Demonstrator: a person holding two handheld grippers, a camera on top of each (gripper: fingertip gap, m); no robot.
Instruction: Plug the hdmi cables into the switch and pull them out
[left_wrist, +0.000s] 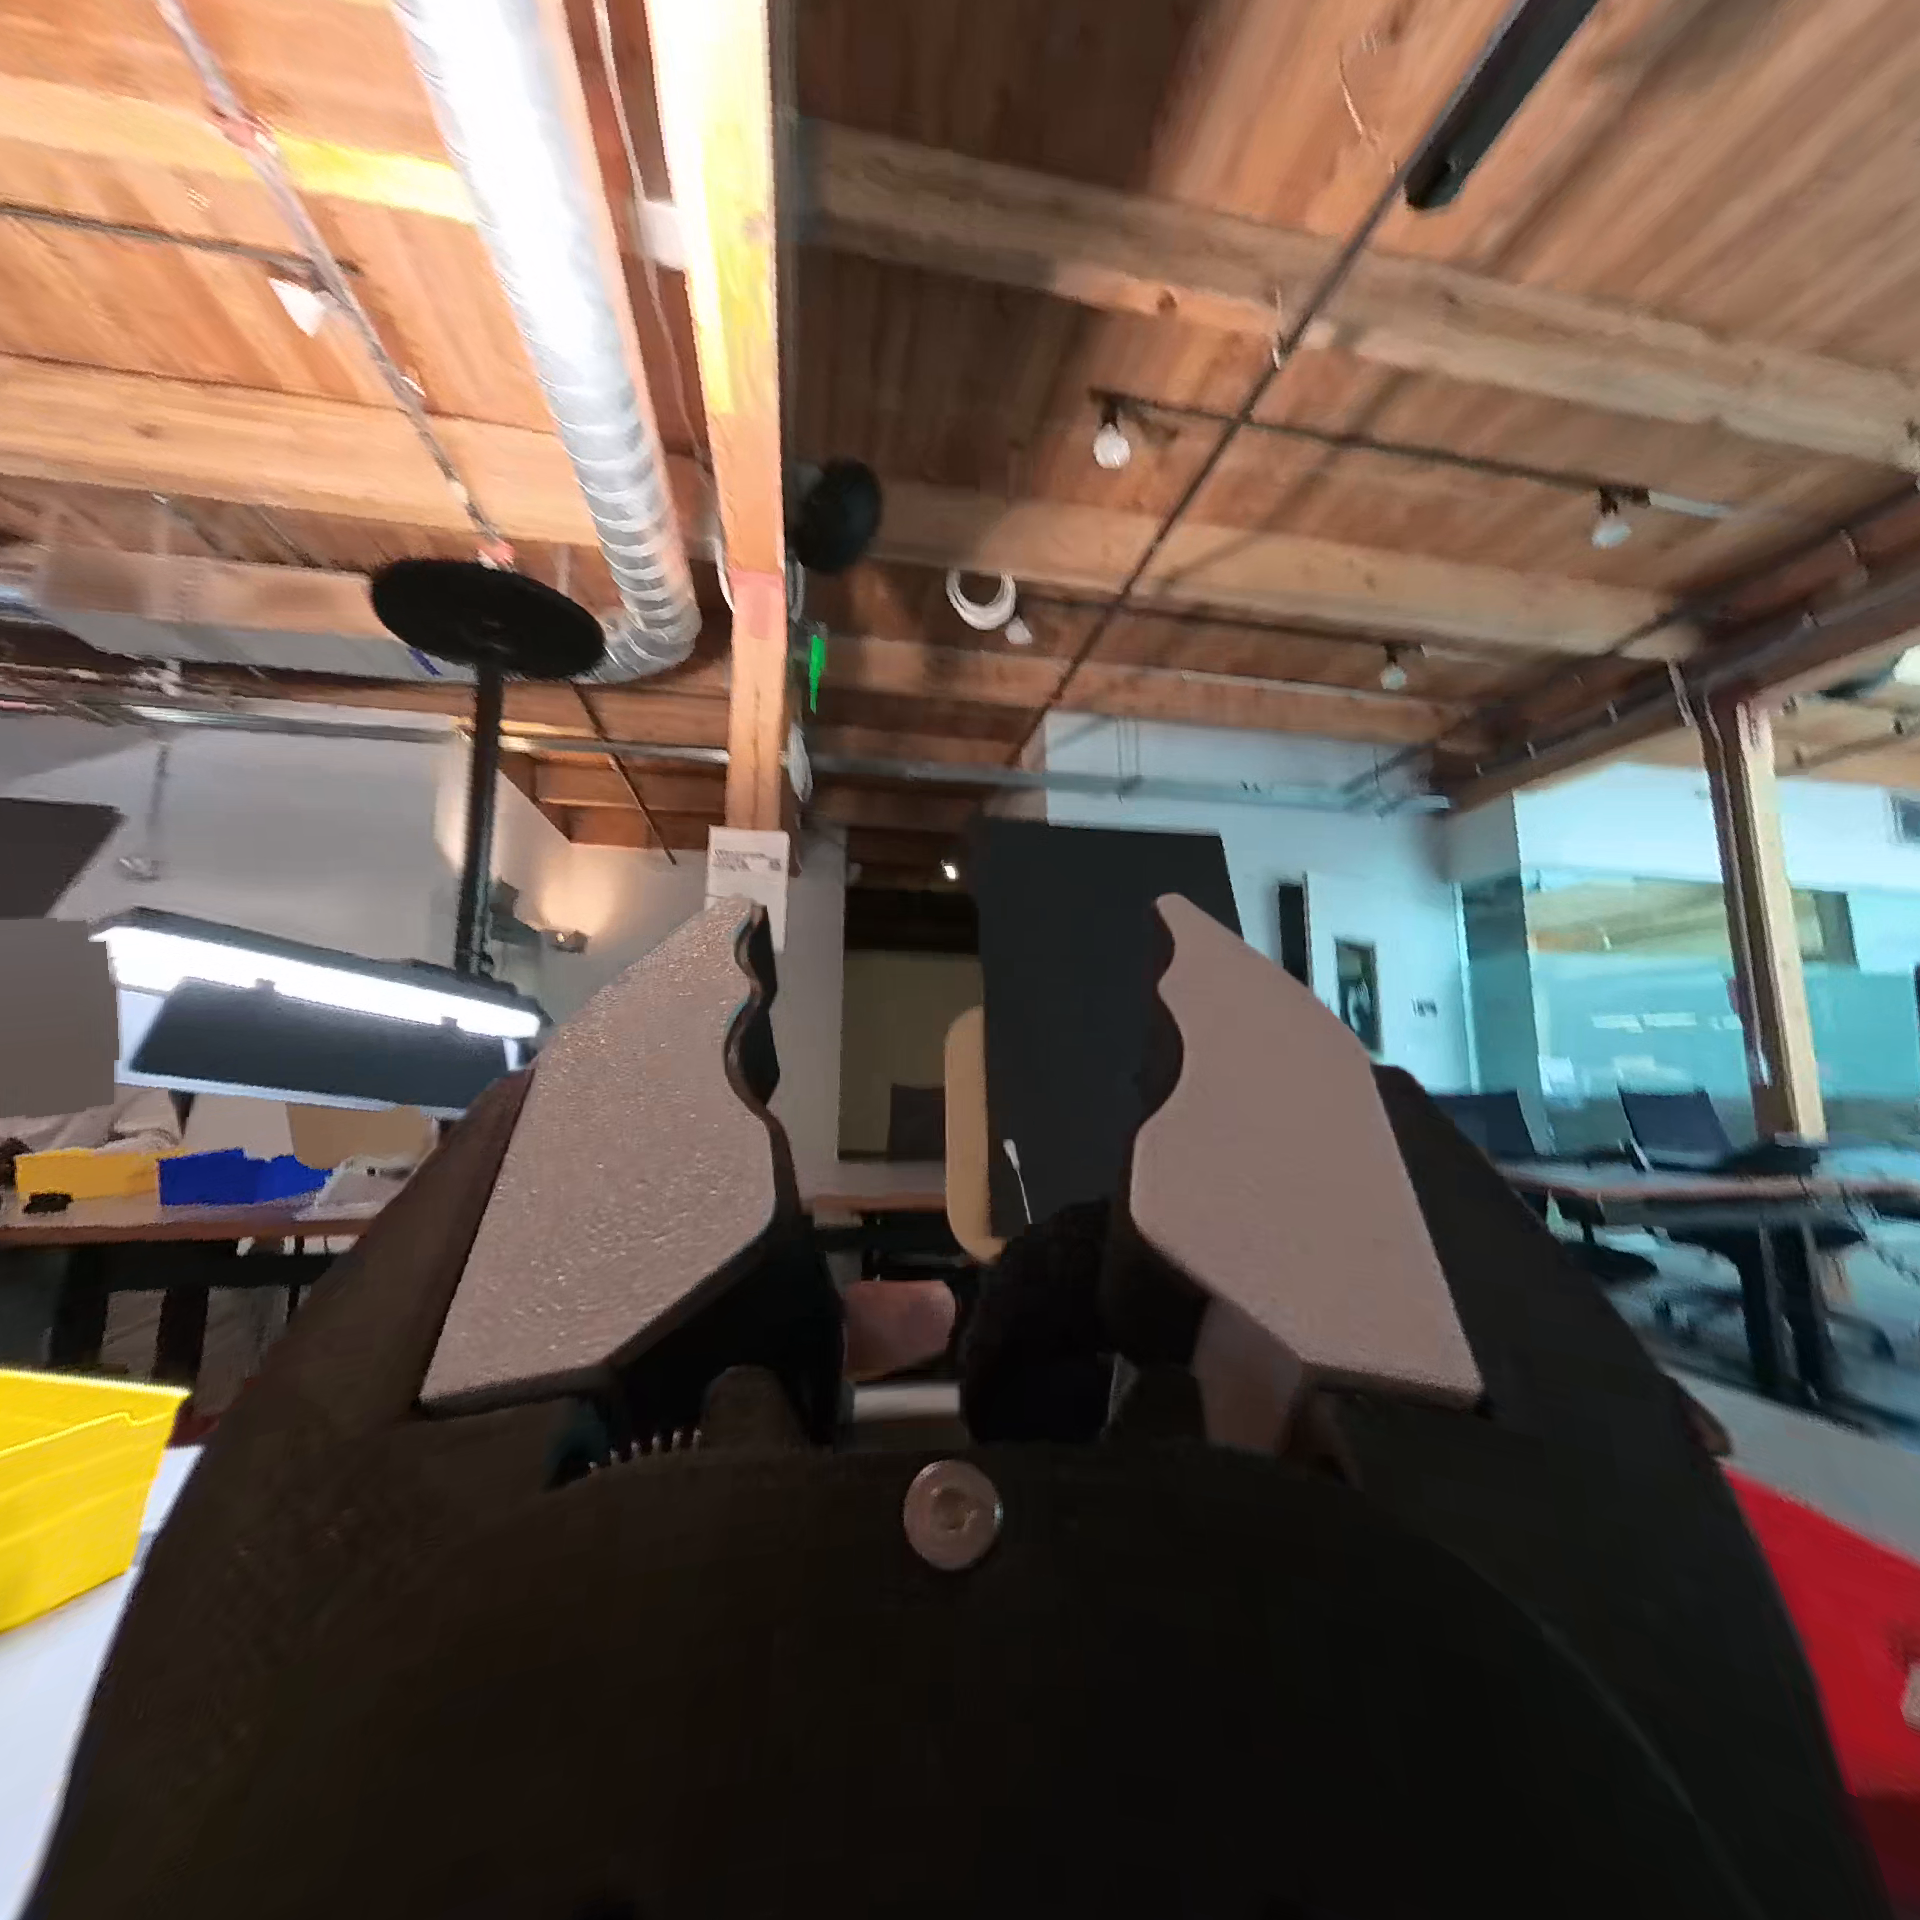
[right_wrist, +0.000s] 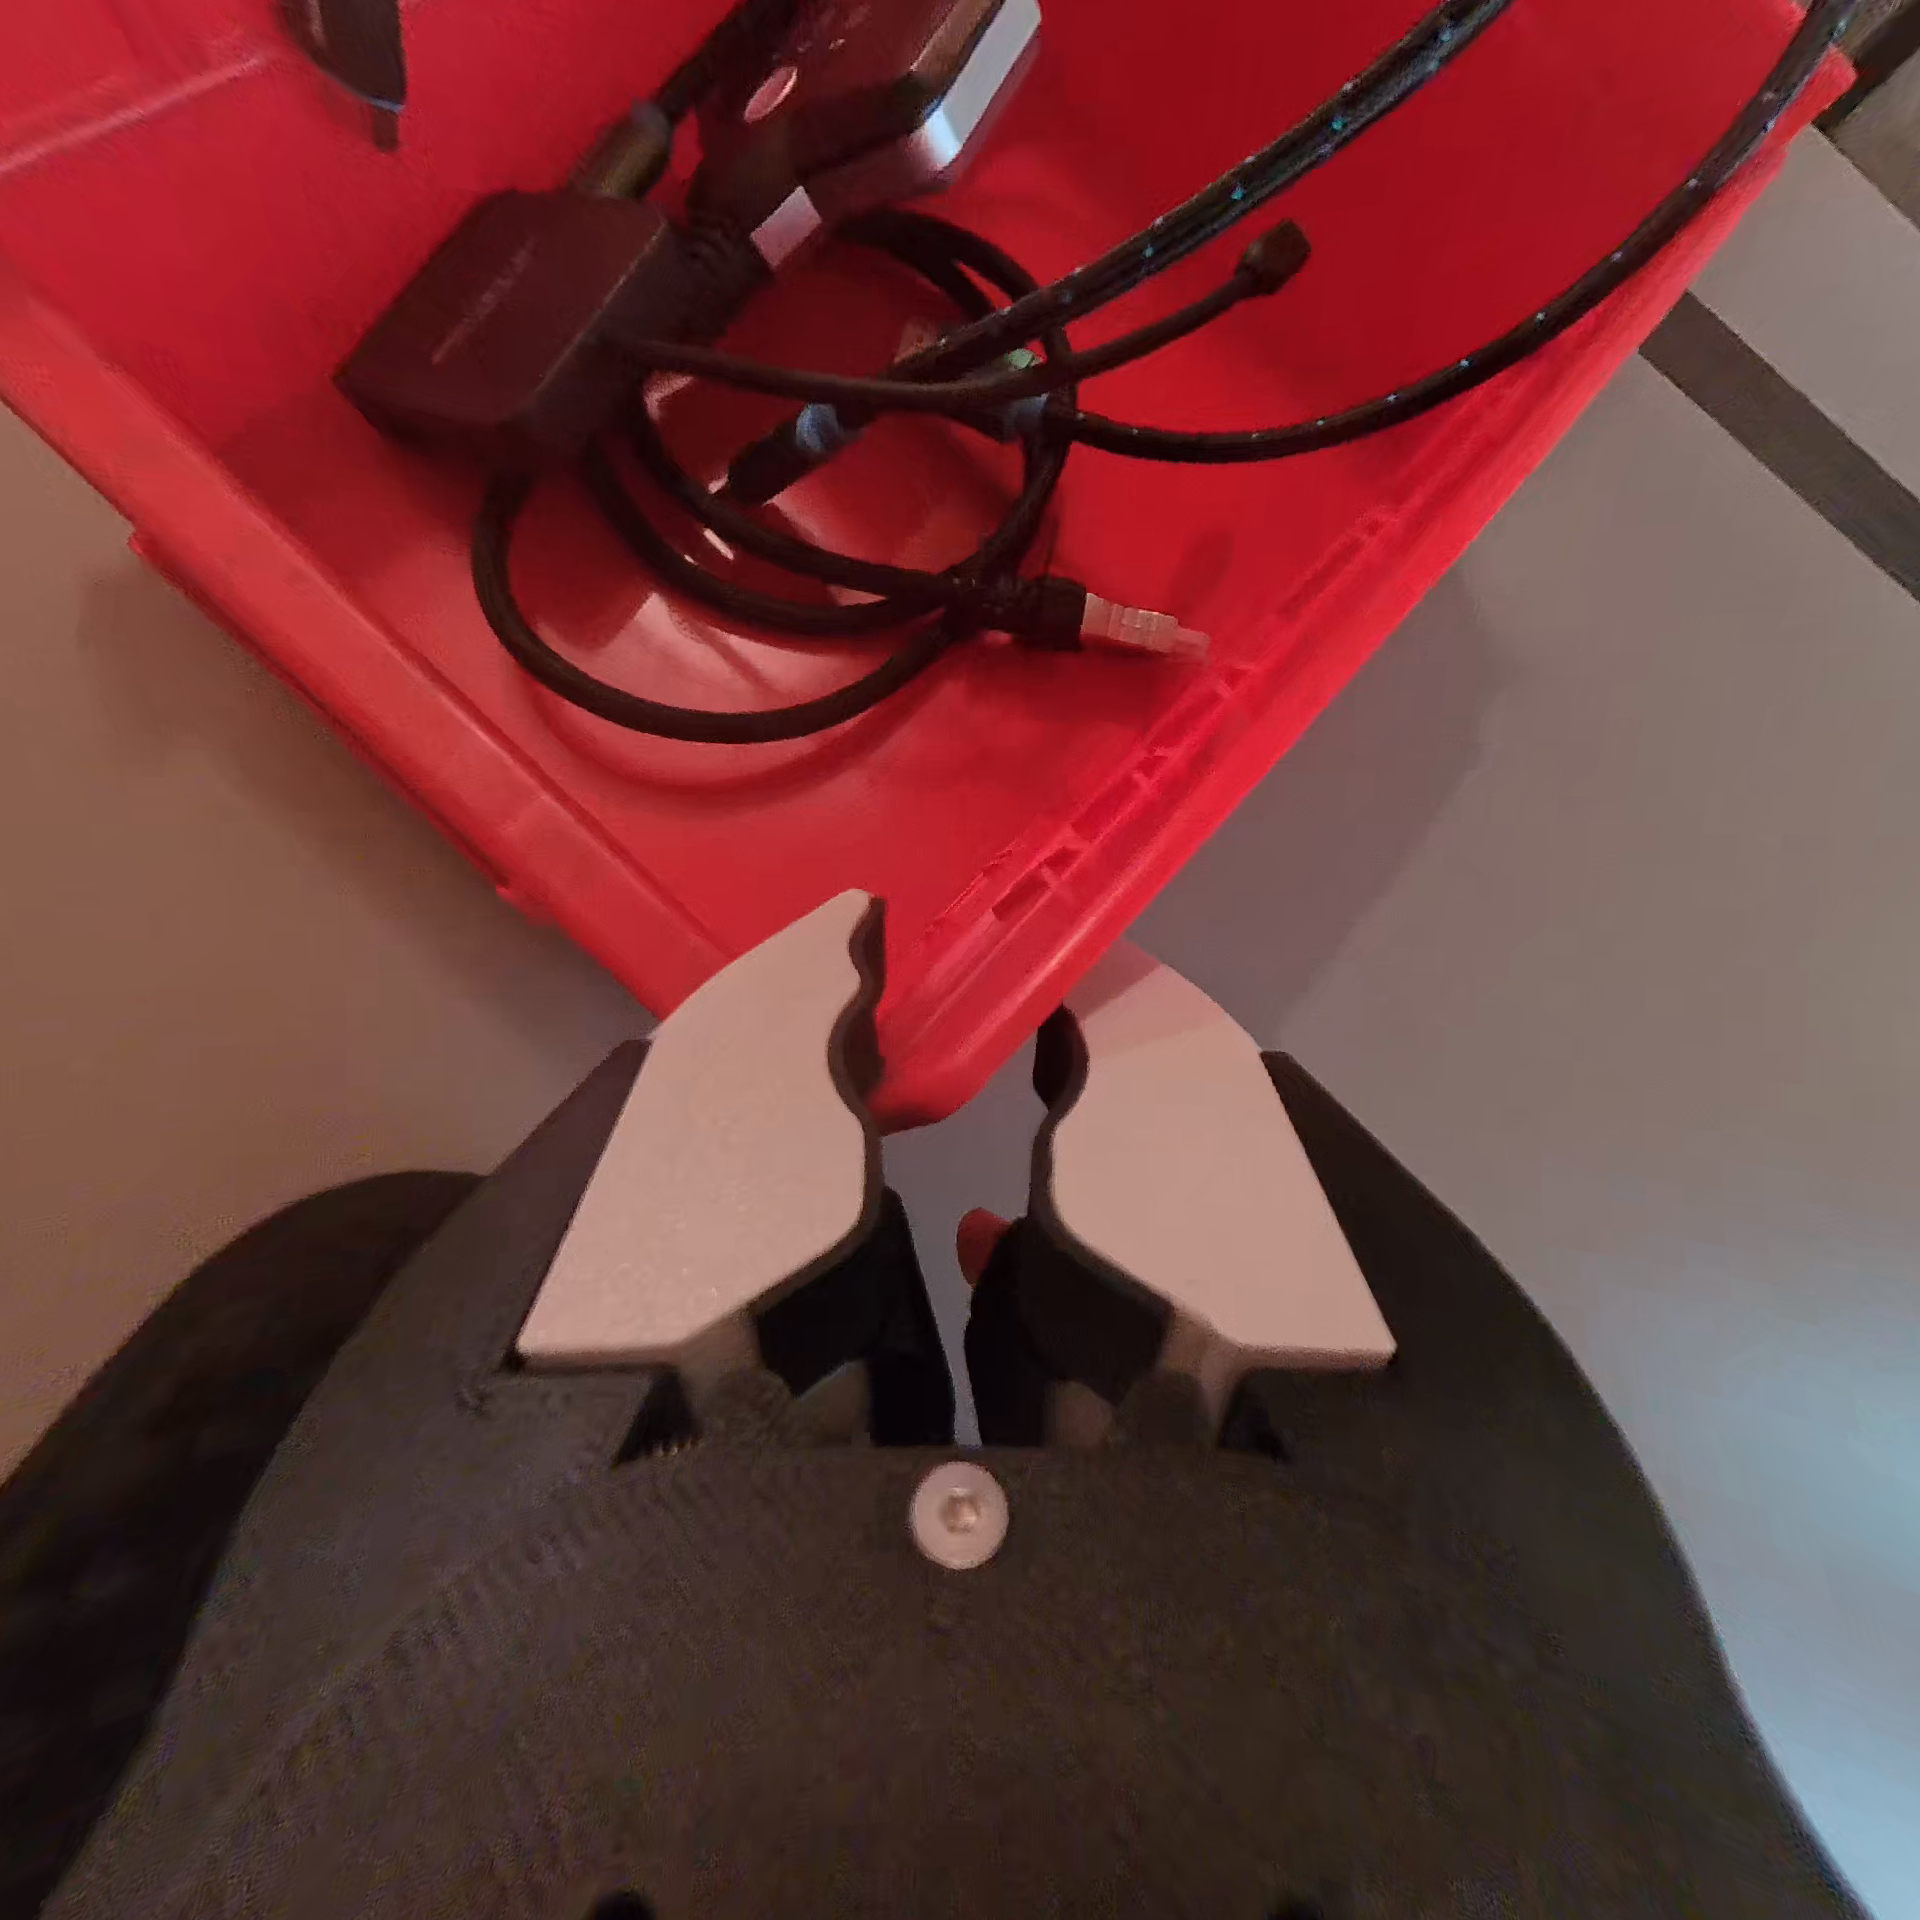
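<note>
In the right wrist view a red bin holds a black switch box, coiled black braided cables and a loose cable plug with a silver end. A cable is plugged into the box's far end. My right gripper straddles the bin's near corner. Its left finger lies over the rim, its right fingertip is hidden behind the rim, and the jaws press on the corner. My left gripper is open and empty. It points up towards the wooden ceiling, away from the bin.
The bin rests on a white table. A silver device lies at the bin's far end. In the left wrist view a yellow bin stands at the left and a red bin edge at the right. Tables and lamps stand beyond.
</note>
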